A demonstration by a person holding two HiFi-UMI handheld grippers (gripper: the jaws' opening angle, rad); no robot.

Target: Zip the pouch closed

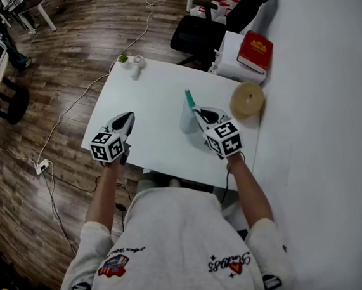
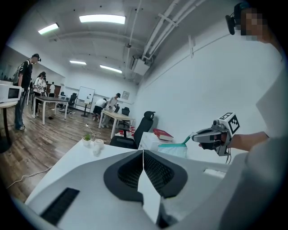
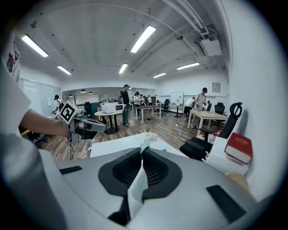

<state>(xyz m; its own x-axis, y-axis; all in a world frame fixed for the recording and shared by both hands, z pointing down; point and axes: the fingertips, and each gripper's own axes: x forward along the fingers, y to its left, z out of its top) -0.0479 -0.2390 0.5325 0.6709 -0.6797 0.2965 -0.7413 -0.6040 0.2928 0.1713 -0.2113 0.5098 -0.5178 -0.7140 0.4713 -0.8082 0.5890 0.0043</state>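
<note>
pouch (image 1: 186, 119): partly hidden by right gripper (image 1: 196, 111) | zip (image 1: 190, 99): state too small to tell

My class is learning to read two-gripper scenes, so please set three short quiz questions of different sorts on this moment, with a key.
1. True or false: the left gripper is gripping the pouch.
2. The pouch's zip strip is: A) teal B) red C) black.
3. Fill in: in the head view, the tape roll sits to the ____ of the right gripper.

Key: 1 false, its jaws are shut on nothing, and the right gripper is the one clamped on the pouch. 2 A. 3 right.
</note>
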